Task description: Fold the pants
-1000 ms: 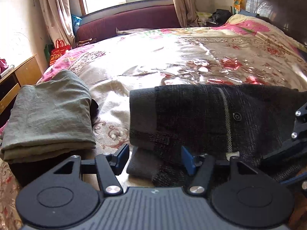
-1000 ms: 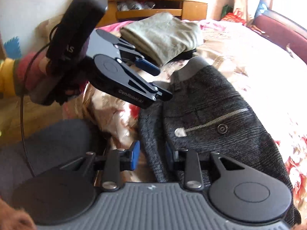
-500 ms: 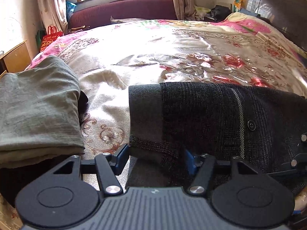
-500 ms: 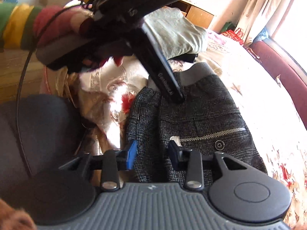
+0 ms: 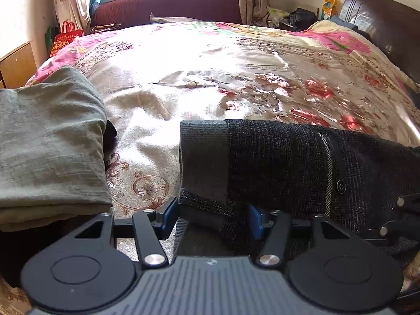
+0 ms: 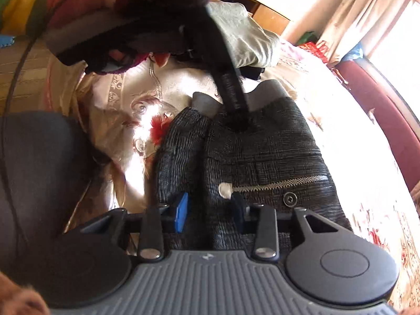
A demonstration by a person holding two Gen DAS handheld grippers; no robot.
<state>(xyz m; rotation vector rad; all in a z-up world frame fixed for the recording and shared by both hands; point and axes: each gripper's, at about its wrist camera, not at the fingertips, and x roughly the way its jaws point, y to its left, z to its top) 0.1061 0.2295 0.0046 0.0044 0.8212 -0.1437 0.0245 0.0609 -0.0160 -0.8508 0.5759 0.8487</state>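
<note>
1. The pants (image 5: 275,162) run off the right edge of my left view, so I can't see their legs.
2. My right gripper (image 5: 401,218) shows only as a sliver at that view's right edge.
3. In my right view, the left gripper (image 6: 236,105) is blurred at upper centre, its tips lost against the dark cloth.
</note>
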